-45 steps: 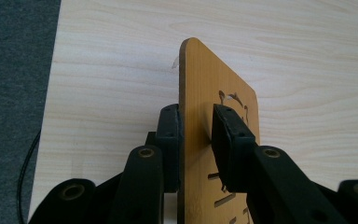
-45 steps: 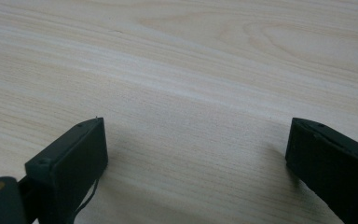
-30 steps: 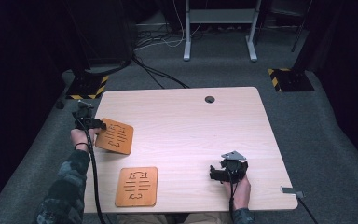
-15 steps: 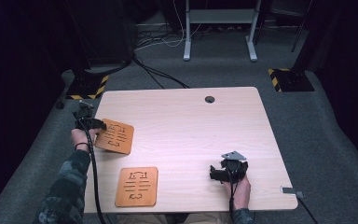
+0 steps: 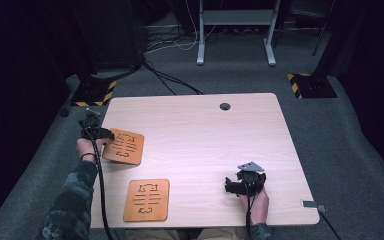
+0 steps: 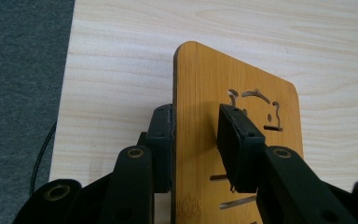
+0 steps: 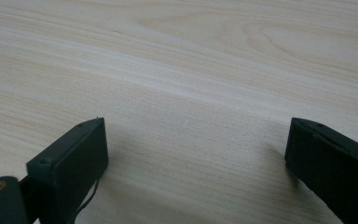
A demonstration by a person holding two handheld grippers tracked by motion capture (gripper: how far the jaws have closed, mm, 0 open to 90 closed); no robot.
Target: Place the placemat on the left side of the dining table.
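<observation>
**Left gripper pinches a wooden board at the desk's left edge**

The left gripper (image 5: 100,133) sits at the left edge of the desk (image 5: 205,130), about halfway along that edge. Its two black jaws are clamped on a thin wooden board (image 5: 124,146) with slots cut through it. In the left gripper view, one jaw is under the board (image 6: 205,116) and the other presses on top of it. The held side looks a little raised off the desk.

The board is almost square with round corners. Its longer side runs slanted, from near the left edge toward the middle of the desk. It is turned a bit, so its sides do not line up with the desk's edges. The slots run across it.

A second board (image 5: 147,199) just like it lies flat near the front edge, left of the middle. It is straight with the desk, and its long side points from front to back. The two boards are near each other but apart.

The right gripper (image 5: 232,186) rests near the front right corner. Its jaws are spread wide with just bare desk (image 7: 191,70) between them.
</observation>
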